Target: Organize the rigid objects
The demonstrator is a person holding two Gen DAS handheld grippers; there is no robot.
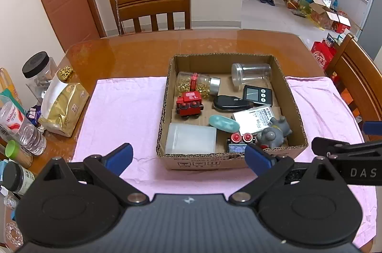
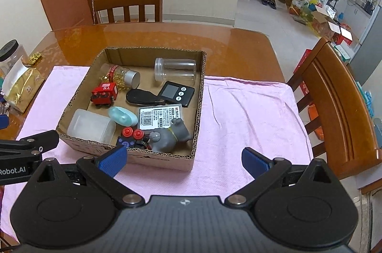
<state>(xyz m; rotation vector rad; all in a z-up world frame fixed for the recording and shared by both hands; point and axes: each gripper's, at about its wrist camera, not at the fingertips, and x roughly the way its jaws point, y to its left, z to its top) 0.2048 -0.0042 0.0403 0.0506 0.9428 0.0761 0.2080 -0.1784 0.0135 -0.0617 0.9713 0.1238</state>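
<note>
A wooden surface point(image 1: 133, 54) carries a pink cloth point(image 1: 119, 109), and on the cloth sits an open cardboard box point(image 1: 232, 161) holding all the rigid things.

In the box, the far row has a beads jar point(image 1: 195, 83) lying on its side at the left and a clear jar point(image 1: 252, 73) on its side at the right. A frosted case point(image 1: 191, 138) fills the near left corner. A white card box point(image 1: 257, 118) lies toward the right, with a grey toy point(image 1: 274, 133) resting partly on it at the near right corner. A black timer point(image 1: 256, 94) lies near the right wall, a black oval case point(image 1: 229, 103) just left of it. A red train point(image 1: 189, 103) stands at the left wall, a teal oval case point(image 1: 224, 124) lies mid-box, and a blue robot toy point(image 1: 240, 144) touches the near wall.

The left tool point(image 1: 188, 155) hovers near the box, fingers spread wide and holding nothing. The right tool point(image 2: 183, 161) hovers at the near right corner of the box, likewise spread and holding nothing.

At the left edge lie a gold bag point(image 1: 64, 107) and a bottle point(image 1: 20, 126).
</note>
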